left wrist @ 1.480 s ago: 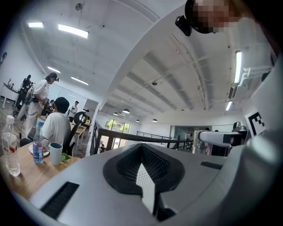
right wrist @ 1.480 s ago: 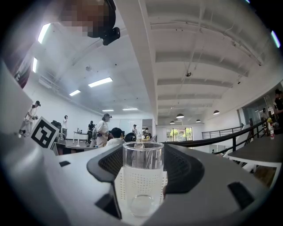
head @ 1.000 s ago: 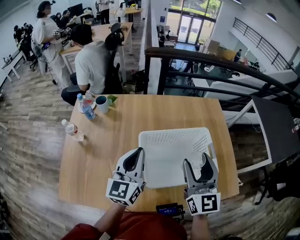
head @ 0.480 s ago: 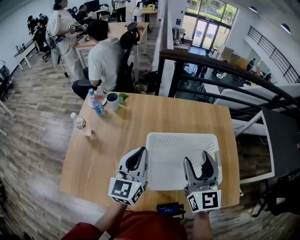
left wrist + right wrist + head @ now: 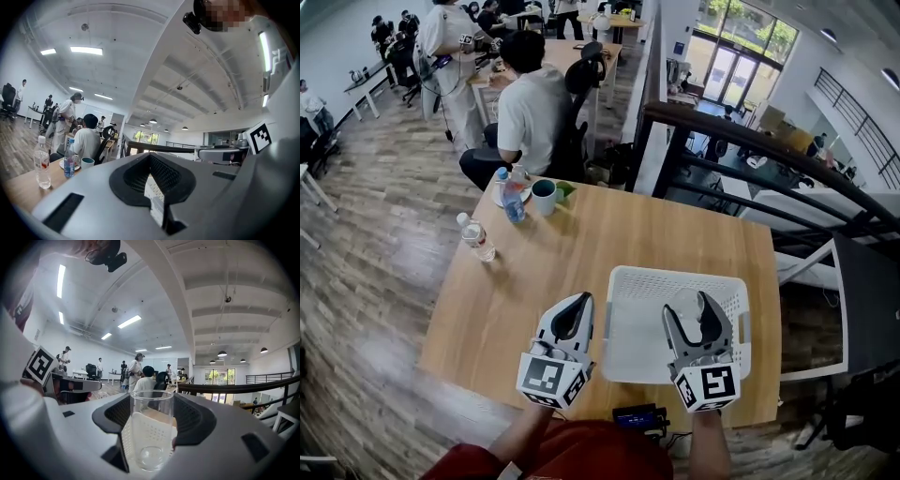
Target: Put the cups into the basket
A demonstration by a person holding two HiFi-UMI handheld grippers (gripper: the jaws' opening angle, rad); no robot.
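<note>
Two fingers of the right gripper (image 5: pixel 152 414) are closed on a clear, empty cup (image 5: pixel 151 432), which stands upright between their dark pads. In the head view this right gripper (image 5: pixel 694 319) hangs over the right half of the white perforated basket (image 5: pixel 628 281). Over the last second it has edged a little farther in from the basket's near right corner, so the cup now sits above the basket floor rather than at its rim. I cannot tell whether the cup is touching that floor. My judgement is that lowering and letting go are what remain for this cup. The left gripper (image 5: pixel 572 321) has stayed just beside the basket's near left corner with its fingers drawn narrow on nothing. Farther out on the bench (image 5: pixel 534 281), well apart at the far left, stand a mug (image 5: pixel 544 197) and two water bottles (image 5: pixel 476 239).
</note>
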